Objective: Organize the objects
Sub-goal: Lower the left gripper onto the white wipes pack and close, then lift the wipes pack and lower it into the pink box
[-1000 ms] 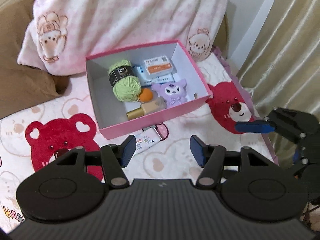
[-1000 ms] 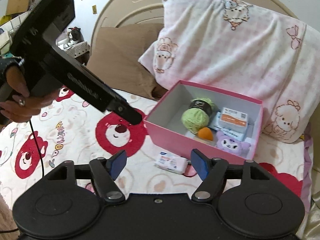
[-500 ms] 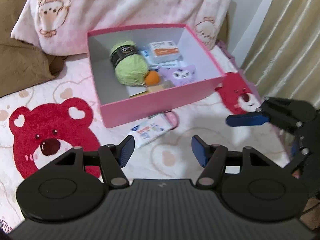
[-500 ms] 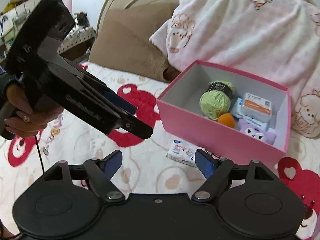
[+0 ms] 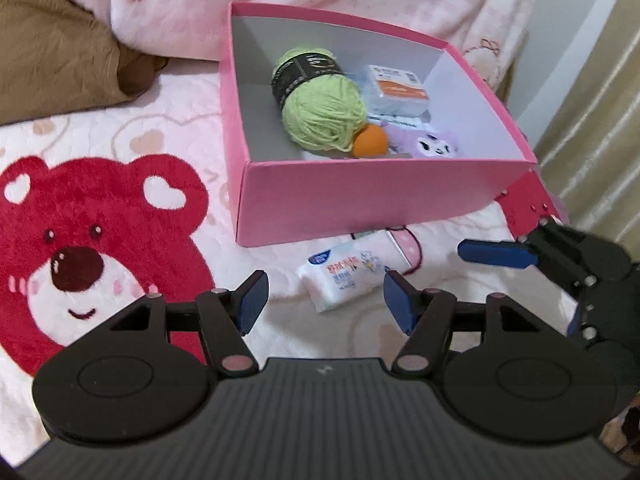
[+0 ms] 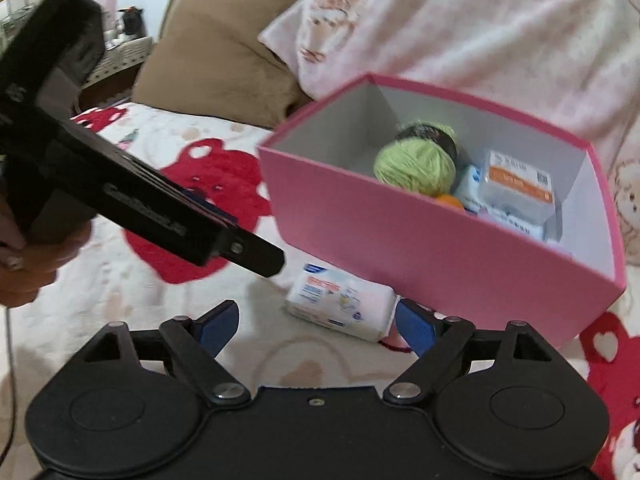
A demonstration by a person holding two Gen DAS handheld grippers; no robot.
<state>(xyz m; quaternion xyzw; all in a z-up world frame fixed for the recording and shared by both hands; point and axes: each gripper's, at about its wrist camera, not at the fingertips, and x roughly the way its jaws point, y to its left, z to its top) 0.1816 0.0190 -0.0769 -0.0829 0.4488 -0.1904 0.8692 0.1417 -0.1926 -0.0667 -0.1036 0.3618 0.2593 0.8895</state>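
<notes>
A white tissue pack (image 5: 346, 276) lies on the bedspread just in front of the pink box (image 5: 360, 200), partly on top of a small pink item (image 5: 402, 240). My left gripper (image 5: 324, 298) hangs open just short of the pack, nothing between its pads. My right gripper (image 6: 318, 324) is low over the same tissue pack (image 6: 340, 304). Its jaws are opening, and the pack lies just beyond them, untouched. The box holds green yarn (image 5: 320, 112), an orange ball (image 5: 370, 140), a purple plush (image 5: 430, 146) and a white-and-orange packet (image 5: 396, 90).
The bedspread (image 5: 100, 216) has red bear prints. A brown pillow (image 6: 216, 64) and a pink blanket (image 6: 480, 20) lie behind the box, and a curtain (image 5: 592, 128) hangs at the right. A hand (image 6: 28, 268) holds the left gripper's body (image 6: 132, 204), close to the right gripper.
Both grippers have come down toward the bed and closer to the tissue pack and the box. The right jaws have spread wider. The left jaws stand about as before.
</notes>
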